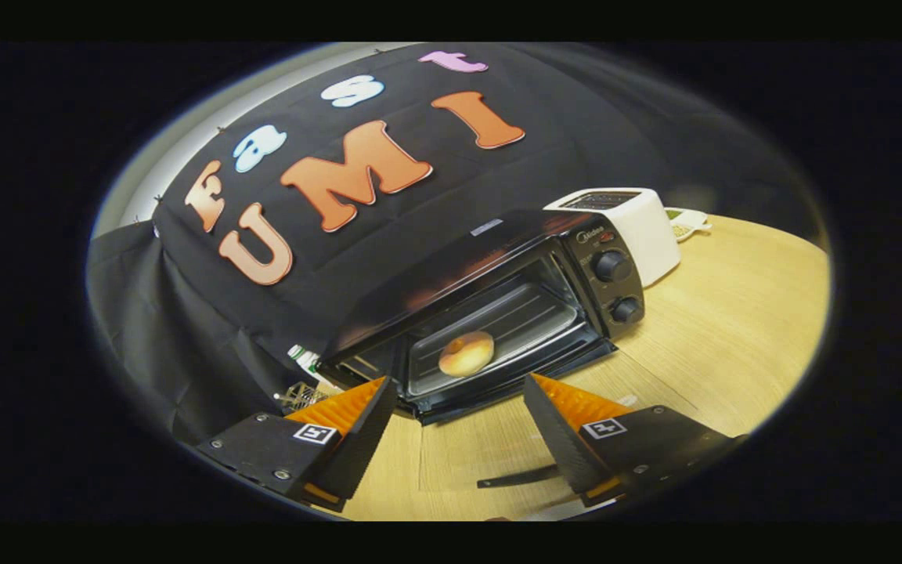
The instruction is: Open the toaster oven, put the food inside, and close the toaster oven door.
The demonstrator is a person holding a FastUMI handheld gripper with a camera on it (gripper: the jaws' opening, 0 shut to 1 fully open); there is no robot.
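In the gripper view, the toaster oven (490, 301) sits on a light wooden table (733, 337) with the booth's black cloth wall (208, 337) behind it. Its door (498, 345) appears swung down, so the inside of the oven is open to the camera, though the fisheye tilt makes the exact angle of the door hard to judge. A round, pale-brown bun-like piece of food (467, 353) lies on the tray inside the oven, toward the oven's front and a little to one side of its middle. Two dark knobs (619, 287) stand one above the other on the oven's control panel, at the side away from the food.

Just beside that control-panel side of the oven stands a white pop-up toaster (635, 227), and beyond the toaster a small pale dish-like item (686, 222) lies on the table; what it holds is too small to tell. At the oven's other end, close against the cloth, a small wire-like object (298, 395) and a white-and-green item (304, 359) show, too unclear to name.

The gripper (459, 407) hangs just in front of the oven's open mouth, its two fingers spread wide apart with nothing between them. The oven door's front edge lies just ahead of the fingertips, apart from both.
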